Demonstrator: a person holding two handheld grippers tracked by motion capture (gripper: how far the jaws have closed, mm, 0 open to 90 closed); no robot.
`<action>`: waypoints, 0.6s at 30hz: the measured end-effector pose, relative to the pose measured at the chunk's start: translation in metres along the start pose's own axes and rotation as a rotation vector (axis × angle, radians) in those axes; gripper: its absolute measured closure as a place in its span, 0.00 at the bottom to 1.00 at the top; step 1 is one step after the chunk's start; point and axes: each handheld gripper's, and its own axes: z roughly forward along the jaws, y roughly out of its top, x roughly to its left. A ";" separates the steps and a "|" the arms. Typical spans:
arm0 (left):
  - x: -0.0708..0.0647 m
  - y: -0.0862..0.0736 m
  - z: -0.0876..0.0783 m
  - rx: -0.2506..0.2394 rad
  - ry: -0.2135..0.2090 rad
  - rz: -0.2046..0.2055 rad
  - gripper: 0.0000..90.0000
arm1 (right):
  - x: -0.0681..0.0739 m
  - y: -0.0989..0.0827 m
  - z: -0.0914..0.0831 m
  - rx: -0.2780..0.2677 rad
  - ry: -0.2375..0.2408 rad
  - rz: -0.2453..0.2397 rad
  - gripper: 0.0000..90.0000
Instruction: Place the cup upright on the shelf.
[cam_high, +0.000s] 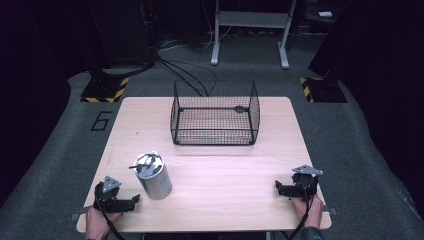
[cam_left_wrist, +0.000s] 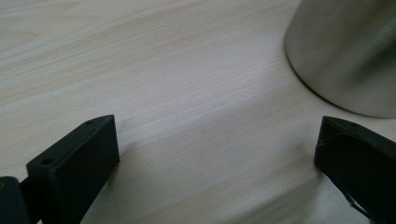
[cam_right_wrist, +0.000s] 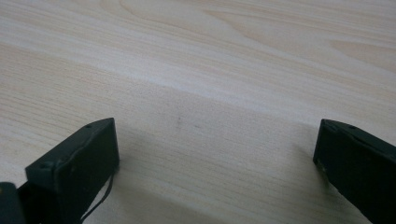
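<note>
Resting on the wooden table (cam_high: 215, 200), the left gripper (cam_high: 134, 200) at seven o'clock and the right gripper (cam_high: 278, 188) at five o'clock both have jaws spread wide and empty, with a steel canister (cam_high: 154, 176) standing upright just beside the left one, toward one o'clock of it.

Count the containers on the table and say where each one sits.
2: a metal canister near the front left, by the left gripper, and a black wire basket at the far middle. No others visible.
</note>
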 end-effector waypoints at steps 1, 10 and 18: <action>-0.001 0.000 -0.001 -0.004 -0.015 -0.002 0.00 | 0.000 0.000 0.000 0.000 0.000 0.000 0.00; -0.008 0.004 -0.022 -0.056 -0.094 0.015 0.00 | 0.000 0.000 0.000 0.000 0.000 0.000 0.00; -0.019 0.013 -0.041 -0.134 -0.124 0.032 0.00 | 0.000 0.000 0.000 -0.001 -0.001 0.000 0.00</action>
